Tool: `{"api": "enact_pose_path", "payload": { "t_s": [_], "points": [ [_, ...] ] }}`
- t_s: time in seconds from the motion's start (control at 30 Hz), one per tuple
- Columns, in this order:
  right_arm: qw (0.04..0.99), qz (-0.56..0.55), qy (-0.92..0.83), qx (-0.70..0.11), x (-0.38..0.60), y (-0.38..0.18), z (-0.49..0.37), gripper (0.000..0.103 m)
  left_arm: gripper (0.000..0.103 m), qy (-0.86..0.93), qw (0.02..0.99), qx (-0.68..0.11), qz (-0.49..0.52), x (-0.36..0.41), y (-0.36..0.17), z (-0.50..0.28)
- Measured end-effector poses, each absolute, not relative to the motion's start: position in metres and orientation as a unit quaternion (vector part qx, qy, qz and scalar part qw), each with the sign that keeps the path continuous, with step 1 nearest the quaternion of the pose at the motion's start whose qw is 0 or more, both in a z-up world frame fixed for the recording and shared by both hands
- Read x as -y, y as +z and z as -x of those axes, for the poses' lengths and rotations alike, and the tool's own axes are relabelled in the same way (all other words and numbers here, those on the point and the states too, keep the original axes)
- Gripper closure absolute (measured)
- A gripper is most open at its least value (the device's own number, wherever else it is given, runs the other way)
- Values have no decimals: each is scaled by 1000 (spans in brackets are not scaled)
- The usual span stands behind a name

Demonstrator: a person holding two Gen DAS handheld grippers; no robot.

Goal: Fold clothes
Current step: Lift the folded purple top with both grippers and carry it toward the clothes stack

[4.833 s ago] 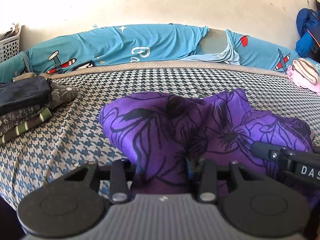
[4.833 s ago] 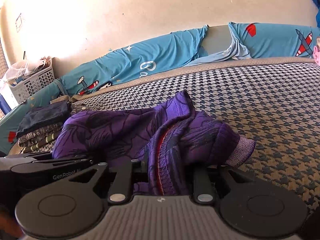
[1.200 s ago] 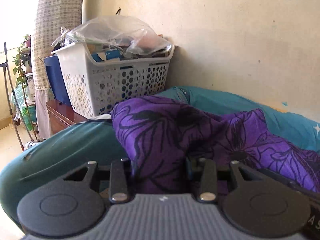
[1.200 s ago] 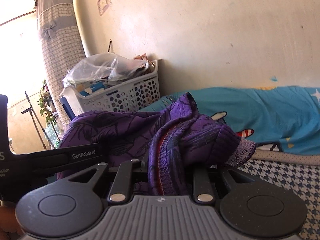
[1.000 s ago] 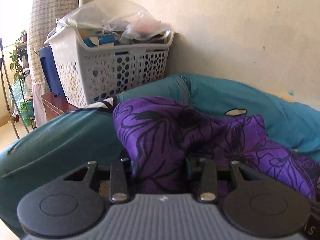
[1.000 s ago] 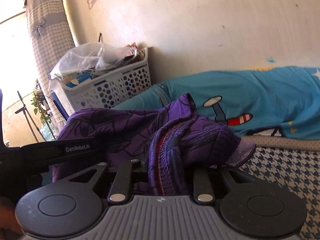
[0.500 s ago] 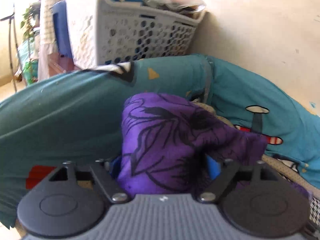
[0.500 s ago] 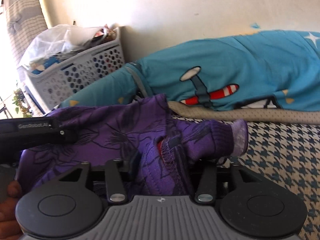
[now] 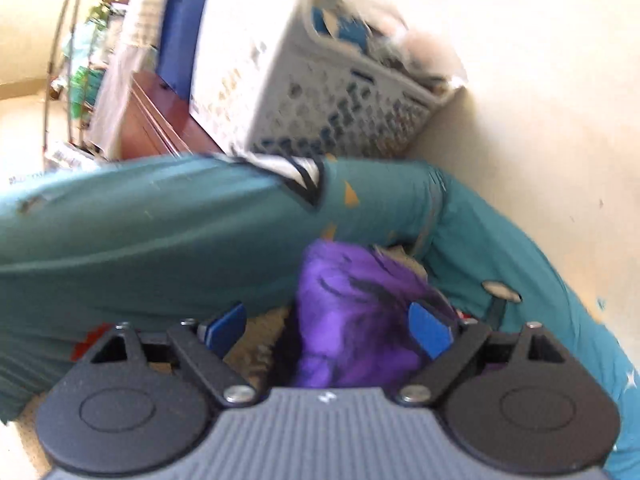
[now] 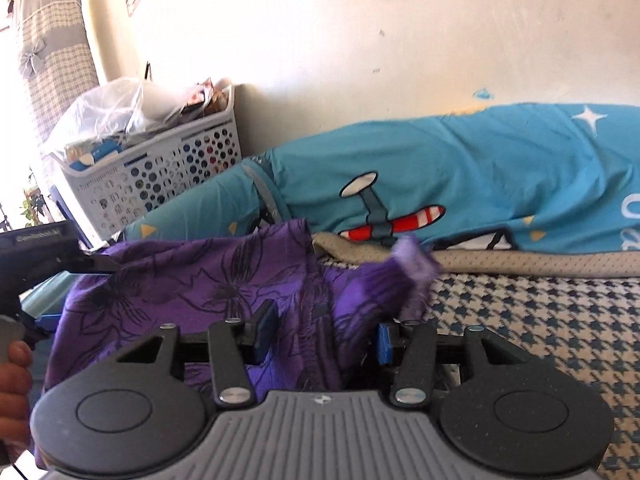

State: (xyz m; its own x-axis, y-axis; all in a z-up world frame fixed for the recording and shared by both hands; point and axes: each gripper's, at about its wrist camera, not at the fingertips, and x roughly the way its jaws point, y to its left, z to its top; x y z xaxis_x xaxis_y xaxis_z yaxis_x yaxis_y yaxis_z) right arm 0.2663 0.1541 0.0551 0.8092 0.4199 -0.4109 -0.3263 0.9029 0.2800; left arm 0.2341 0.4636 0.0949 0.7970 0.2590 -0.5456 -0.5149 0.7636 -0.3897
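The purple flower-print garment point(image 10: 192, 280) lies bunched at the bed's corner, against the teal bolster. In the left wrist view its end point(image 9: 352, 296) sits between the wide-apart blue pads point(image 9: 430, 330) of my left gripper point(image 9: 326, 328). Those jaws are opening, and the cloth is loose between them. My right gripper point(image 10: 325, 336) is opening too. A fold of the garment stands between its fingers, and neither pad point(image 10: 266, 330) presses on it. In the right wrist view a hand point(image 10: 12, 376) holds the left gripper's body point(image 10: 40, 248) at the far left.
A white laundry basket point(image 10: 160, 168) full of bagged items stands behind the bed's corner, against the wall. Teal aeroplane-print bolsters point(image 10: 440, 184) line the bed's edges. The houndstooth bedcover point(image 10: 540, 320) stretches to the right. A wooden cabinet point(image 9: 156, 124) stands past the basket.
Both grippers were shut on the purple garment and have opened. The garment has come down onto the bed by the bolster. The left gripper has rolled and shifted sideways.
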Motion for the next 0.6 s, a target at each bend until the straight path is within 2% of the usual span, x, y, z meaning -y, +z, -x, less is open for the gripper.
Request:
{"api": "enact_pose_path", "payload": {
  "t_s": [0.3, 0.4, 0.6],
  "points": [
    [959, -88, 186, -195, -148, 74, -245, 54, 14, 236, 907, -235, 258, -469, 89, -241],
    [954, -68, 222, -189, -162, 76, -239, 54, 10, 263, 904, -241, 236, -466, 83, -248],
    [947, -26, 247, -202, -187, 57, -239, 55, 8, 289, 896, -254, 223, -472, 72, -260]
  ]
}}
